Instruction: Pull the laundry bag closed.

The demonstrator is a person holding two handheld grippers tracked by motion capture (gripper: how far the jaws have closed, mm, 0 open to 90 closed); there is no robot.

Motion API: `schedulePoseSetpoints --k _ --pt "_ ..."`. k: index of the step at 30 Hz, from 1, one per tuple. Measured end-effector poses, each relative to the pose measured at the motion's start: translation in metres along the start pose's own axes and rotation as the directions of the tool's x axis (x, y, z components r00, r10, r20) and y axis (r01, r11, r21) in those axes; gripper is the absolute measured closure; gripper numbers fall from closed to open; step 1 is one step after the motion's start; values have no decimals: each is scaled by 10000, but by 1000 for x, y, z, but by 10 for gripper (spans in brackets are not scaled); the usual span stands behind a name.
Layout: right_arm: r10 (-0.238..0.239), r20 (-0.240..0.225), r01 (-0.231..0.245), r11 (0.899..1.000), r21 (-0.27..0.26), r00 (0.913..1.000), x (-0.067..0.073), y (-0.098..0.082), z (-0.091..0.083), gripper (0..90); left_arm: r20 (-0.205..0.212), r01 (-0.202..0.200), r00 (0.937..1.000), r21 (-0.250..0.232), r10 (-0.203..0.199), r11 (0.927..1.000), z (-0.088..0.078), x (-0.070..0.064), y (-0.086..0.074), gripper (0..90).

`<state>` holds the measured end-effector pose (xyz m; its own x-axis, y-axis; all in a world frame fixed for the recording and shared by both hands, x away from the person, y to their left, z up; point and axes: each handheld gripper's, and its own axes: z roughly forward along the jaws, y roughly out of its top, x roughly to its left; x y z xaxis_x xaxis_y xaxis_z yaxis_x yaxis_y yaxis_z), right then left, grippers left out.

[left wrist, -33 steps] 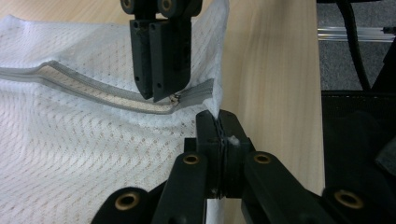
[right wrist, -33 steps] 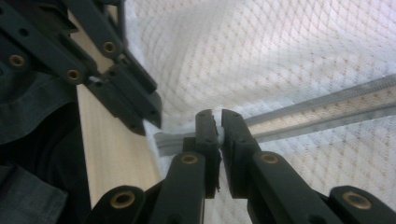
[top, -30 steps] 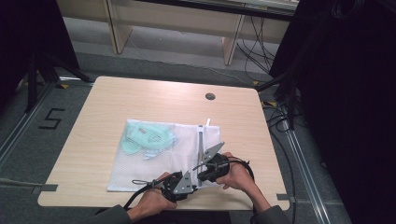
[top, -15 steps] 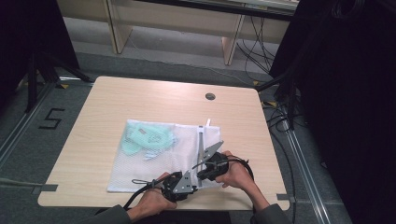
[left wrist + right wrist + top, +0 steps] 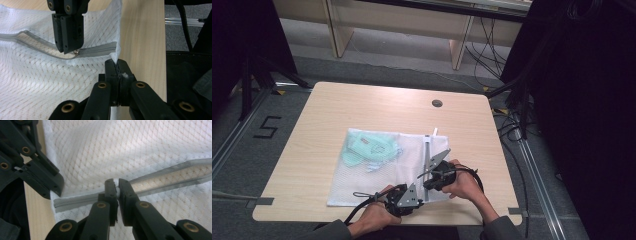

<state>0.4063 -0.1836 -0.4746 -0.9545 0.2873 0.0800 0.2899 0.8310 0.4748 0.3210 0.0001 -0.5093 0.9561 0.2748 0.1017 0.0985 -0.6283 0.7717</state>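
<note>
A white mesh laundry bag (image 5: 377, 177) lies flat on the table with a mint green garment (image 5: 367, 147) inside it. Its grey zipper (image 5: 97, 53) runs along the bag's right side and stands partly open farther along (image 5: 175, 173). My left gripper (image 5: 117, 63) is shut on the bag's near corner, just past the zipper's end. My right gripper (image 5: 116, 184) is shut on the zipper pull, a finger's width from the left one. In the high view both sit close together at the bag's near right corner, the left gripper (image 5: 416, 197) and the right gripper (image 5: 428, 181).
The wooden table (image 5: 362, 105) has a round cable hole (image 5: 437, 103) near its far edge. The table's front edge lies right under both hands. Black cables hang off the right side over the floor (image 5: 512, 125).
</note>
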Motion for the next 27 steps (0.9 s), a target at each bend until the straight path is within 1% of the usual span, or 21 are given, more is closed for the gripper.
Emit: schedulePoseSetpoints --k 1,2,4,6,7,9,11,12,13,14,16,17,18,23,24,27 --pt "25 -39 -24 10000 46 10000 0 0 0 864 0 12 10000 -7 -12 10000 0 0 0 885" --pt "51 -18 -51 10000 24 10000 -1 0 0 863 -9 156 9999 -124 -156 9998 1 -1 0 885" --pt "-75 3 75 10000 -19 10000 -3 1 0 863 -11 141 9999 -114 -141 9998 0 0 0 885" --pt "7 19 -7 10000 -30 10000 -3 1 1 863 -37 144 9999 -130 -145 9998 0 -1 0 885" --pt "-18 -48 18 10000 -44 10000 -4 1 1 864 -43 157 9999 -137 -158 9998 1 -1 0 885" --pt "0 -14 0 10000 -11 10000 -4 1 1 864 3 155 9999 -96 -155 9998 0 -1 0 885" --pt "-9 14 9 10000 -12 10000 -5 2 1 863 -46 129 9999 -65 -129 9999 0 0 1 885" --pt "11 15 -11 10000 -45 10000 -5 2 2 863 54 246 9997 -77 -246 9997 0 0 1 885" --pt "11 15 -11 10000 -45 10000 -5 2 2 863 54 237 9997 -77 -236 9997 0 0 1 885" --pt "10 52 -10 10000 -15 10000 -6 2 2 863 18 138 9999 4 -138 9999 -1 0 1 885" --pt "-9 45 9 10000 -14 10000 -7 2 2 863 -12 128 9999 -53 -128 9999 0 -1 1 885" --pt "-3 82 3 10000 -3 10000 -8 2 2 864 100 201 9997 -37 -201 9998 -1 0 1 885" --pt "1 95 -2 10000 45 10000 -8 3 2 863 126 381 9992 -192 -379 9991 0 -1 1 885" --pt "-70 196 71 10000 -7 9998 -10 3 2 863 136 378 9992 -191 -375 9991 0 -1 1 885" --pt "-8 120 8 10000 1 9999 -10 3 2 864 165 368 9992 -174 -365 9992 0 -1 1 885" --pt "-13 155 14 10000 -32 9999 -12 3 2 863 184 377 9991 -172 -374 9991 0 -1 1 885"
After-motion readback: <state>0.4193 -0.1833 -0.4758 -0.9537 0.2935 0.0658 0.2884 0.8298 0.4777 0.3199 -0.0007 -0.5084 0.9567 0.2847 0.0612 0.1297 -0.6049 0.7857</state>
